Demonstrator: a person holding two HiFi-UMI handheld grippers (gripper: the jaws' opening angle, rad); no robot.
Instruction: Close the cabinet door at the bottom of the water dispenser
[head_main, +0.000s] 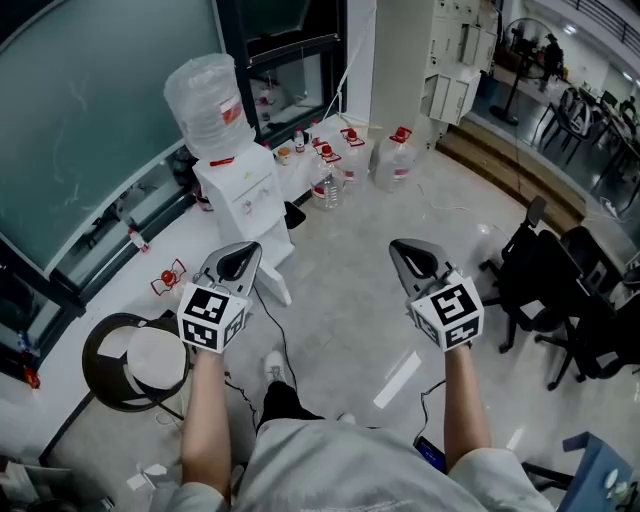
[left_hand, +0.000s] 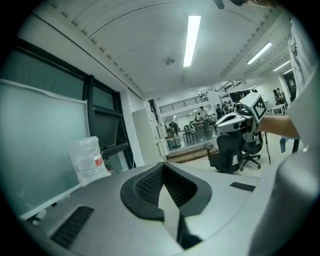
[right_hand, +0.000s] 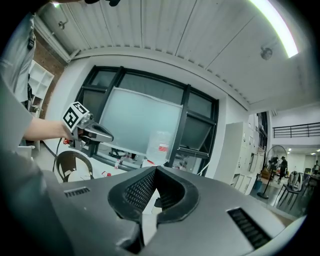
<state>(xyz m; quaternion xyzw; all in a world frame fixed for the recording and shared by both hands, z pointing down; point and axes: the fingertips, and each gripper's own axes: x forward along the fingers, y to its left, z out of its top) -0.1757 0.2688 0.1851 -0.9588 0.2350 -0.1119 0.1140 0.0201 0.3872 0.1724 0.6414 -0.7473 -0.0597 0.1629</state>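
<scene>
The white water dispenser (head_main: 242, 190) stands by the dark window wall with a clear bottle (head_main: 207, 100) on top. Its bottom cabinet door (head_main: 274, 284) juts out open toward the floor on the right side. My left gripper (head_main: 243, 252) hovers just in front of the dispenser's lower part, jaws shut and nothing held. My right gripper (head_main: 404, 250) is further right over bare floor, also shut and empty. In the left gripper view the jaws (left_hand: 165, 167) are together, with the bottle (left_hand: 88, 159) off to the left. The right gripper view shows shut jaws (right_hand: 156, 172) and the bottle (right_hand: 159, 145) ahead.
Several water jugs with red caps (head_main: 394, 156) stand on the floor behind the dispenser. Black office chairs (head_main: 560, 290) crowd the right. A round black bin (head_main: 125, 362) sits at lower left, a cable (head_main: 283, 340) trails over the floor, and a small red object (head_main: 169, 276) lies left of the dispenser.
</scene>
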